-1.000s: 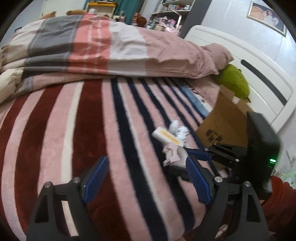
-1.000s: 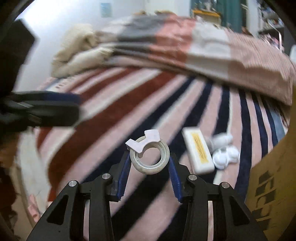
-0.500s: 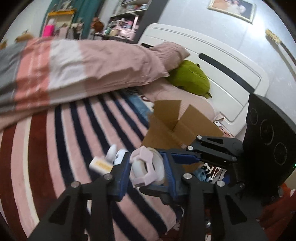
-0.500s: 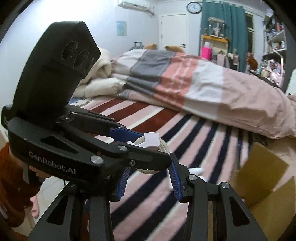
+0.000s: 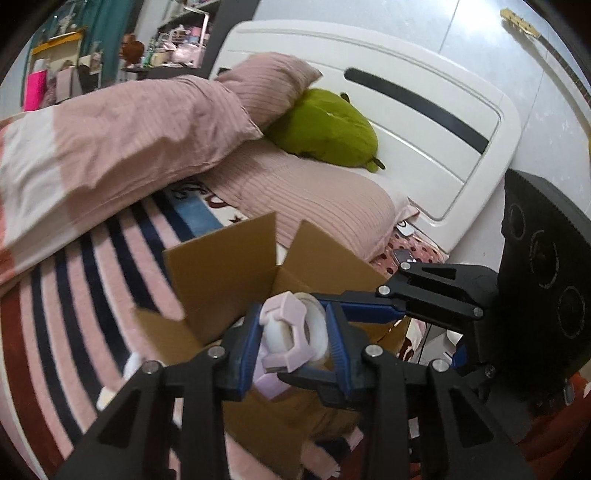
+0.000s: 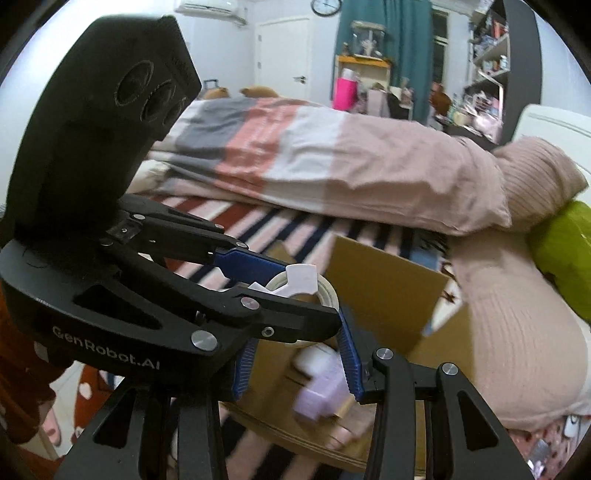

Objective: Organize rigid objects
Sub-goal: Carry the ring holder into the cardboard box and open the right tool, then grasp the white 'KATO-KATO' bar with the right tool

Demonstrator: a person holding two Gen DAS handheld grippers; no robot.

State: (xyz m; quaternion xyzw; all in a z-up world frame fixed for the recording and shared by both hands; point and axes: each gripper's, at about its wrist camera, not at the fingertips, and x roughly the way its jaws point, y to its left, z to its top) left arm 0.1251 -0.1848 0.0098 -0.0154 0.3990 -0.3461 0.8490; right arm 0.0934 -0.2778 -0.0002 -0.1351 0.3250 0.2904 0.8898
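Bedroom scene: a bed under a striped blanket (image 5: 74, 295) in red, pink and navy, with a folded quilt (image 6: 295, 155) banked along the far side. At the left of the right wrist view a white door (image 6: 282, 55) and a wall clock (image 6: 326, 5) sit at the back, then a teal curtain (image 6: 384, 33) and cluttered shelves (image 6: 487, 55) further right. At the right end, ribbed pink pillows (image 5: 317, 206), a green plush toy (image 5: 328, 129) and the white headboard (image 5: 424, 122).

On the blanket stands an open cardboard box (image 5: 229, 273), flaps up. Right over its mouth, the tape roll in a pink dispenser (image 5: 291, 336) hangs in the air. The left gripper (image 5: 293, 345) has its blue pads clamped on either side of the roll. The right gripper (image 5: 369, 314) reaches in from the right, crossing the left one; one blue finger lies against the roll's top, the other runs beneath it, though the overlap makes its grip hard to call.

The roll's hole faces the left camera, so its axis runs along the left fingers; the dispenser's cutter end points down and near. Inside the box below, a blurred lilac object (image 6: 321, 398) lies on the cardboard floor.
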